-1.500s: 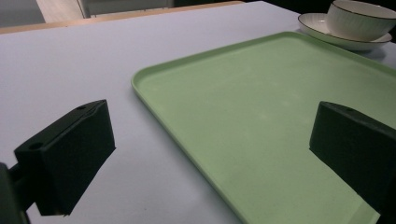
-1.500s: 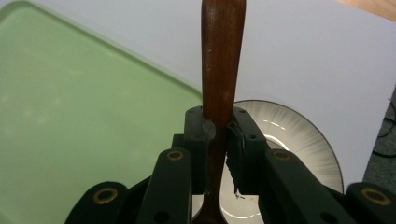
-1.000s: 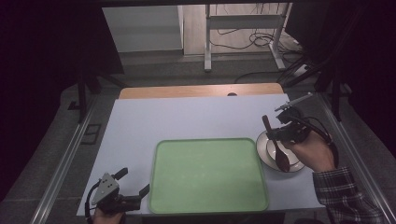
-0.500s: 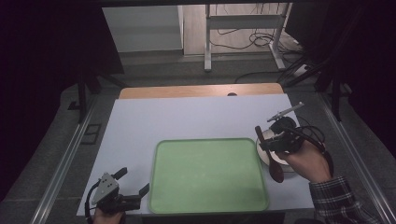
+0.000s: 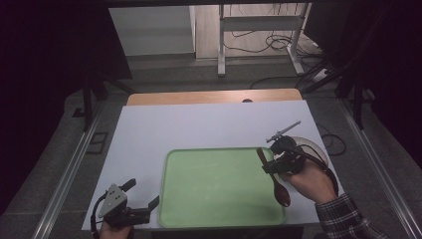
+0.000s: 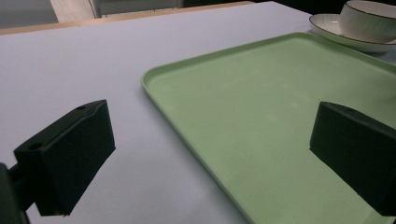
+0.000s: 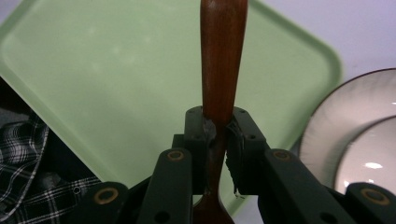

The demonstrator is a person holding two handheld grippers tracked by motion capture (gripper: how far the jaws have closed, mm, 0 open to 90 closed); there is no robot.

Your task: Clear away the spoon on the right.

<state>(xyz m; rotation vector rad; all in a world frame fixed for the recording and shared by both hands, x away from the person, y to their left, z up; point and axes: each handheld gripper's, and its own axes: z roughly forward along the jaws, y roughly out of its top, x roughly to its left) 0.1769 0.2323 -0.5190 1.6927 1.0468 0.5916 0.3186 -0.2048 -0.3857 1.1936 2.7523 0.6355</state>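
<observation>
Left tool [image 5: 142, 201], seven o'clock on surface [image 5: 149, 134]: jaws wide apart, empty. Green tray [image 5: 219, 186], six o'clock. Right tool [image 5: 275, 160], four o'clock: clamped on wooden spoon [image 5: 276, 180], over tray's right edge. Risk: narrow grip, spoon pivoting or slipping out.

spoon [image 7: 223, 60] bowl cut off below

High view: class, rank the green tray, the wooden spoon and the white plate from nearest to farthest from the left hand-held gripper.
From the left hand-held gripper:
1. Green tray, just to its right.
2. Wooden spoon, over the tray's right edge.
3. White plate, right of the tray.
</observation>
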